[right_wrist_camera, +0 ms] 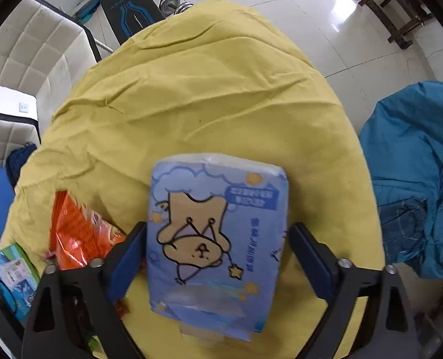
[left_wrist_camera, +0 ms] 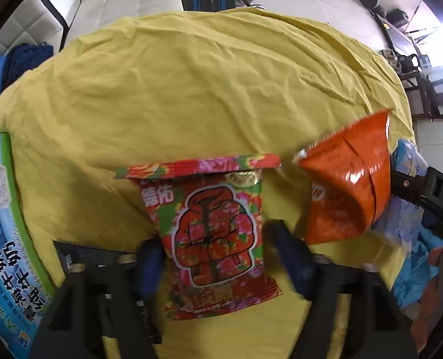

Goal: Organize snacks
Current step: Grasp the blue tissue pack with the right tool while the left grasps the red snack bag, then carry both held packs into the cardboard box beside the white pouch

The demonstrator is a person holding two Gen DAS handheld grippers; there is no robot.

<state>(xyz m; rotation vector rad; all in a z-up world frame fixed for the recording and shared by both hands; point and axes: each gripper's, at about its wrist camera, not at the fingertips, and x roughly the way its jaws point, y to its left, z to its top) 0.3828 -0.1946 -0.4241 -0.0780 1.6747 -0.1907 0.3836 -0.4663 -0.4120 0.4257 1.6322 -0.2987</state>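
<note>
Left wrist view: my left gripper (left_wrist_camera: 214,257) looks down on a red floral snack bag (left_wrist_camera: 212,233) lying flat on the surface, which is draped in a yellow cloth (left_wrist_camera: 176,89).
Left jaws: I see them spread apart, one blue-padded finger (left_wrist_camera: 151,266) against the bag's left edge and the other just off its right edge; both fingers are blurred, and I cannot tell whether they press the bag.
Beside the floral bag: an orange snack bag (left_wrist_camera: 347,185) sits just to its right, puffed and tilted, glossy foil with a crimped, serrated seam.
Left edge: a green-and-blue milk carton (left_wrist_camera: 3,233) with printed characters lies at the cloth's border.
Right wrist view: my right gripper (right_wrist_camera: 217,257) straddles a blue tissue pack (right_wrist_camera: 218,239) printed with a cartoon bear, soft plastic wrap, blocky with rounded corners.
Right jaws: wide open; the left finger (right_wrist_camera: 131,254) is close along the pack's side, the right one stands clear of it, so nothing is held.
In the way: in the right wrist view the orange bag lies just left of my left finger, partly hidden behind it, and the carton is further left at the rim.
Cloth: wrinkled, matte, creased in long folds.
Around: white tiled floor (right_wrist_camera: 326,24), a quilted white mattress (right_wrist_camera: 33,53), dumbbells (right_wrist_camera: 173,3), a crumpled teal cloth (right_wrist_camera: 415,173) off to the right.
</note>
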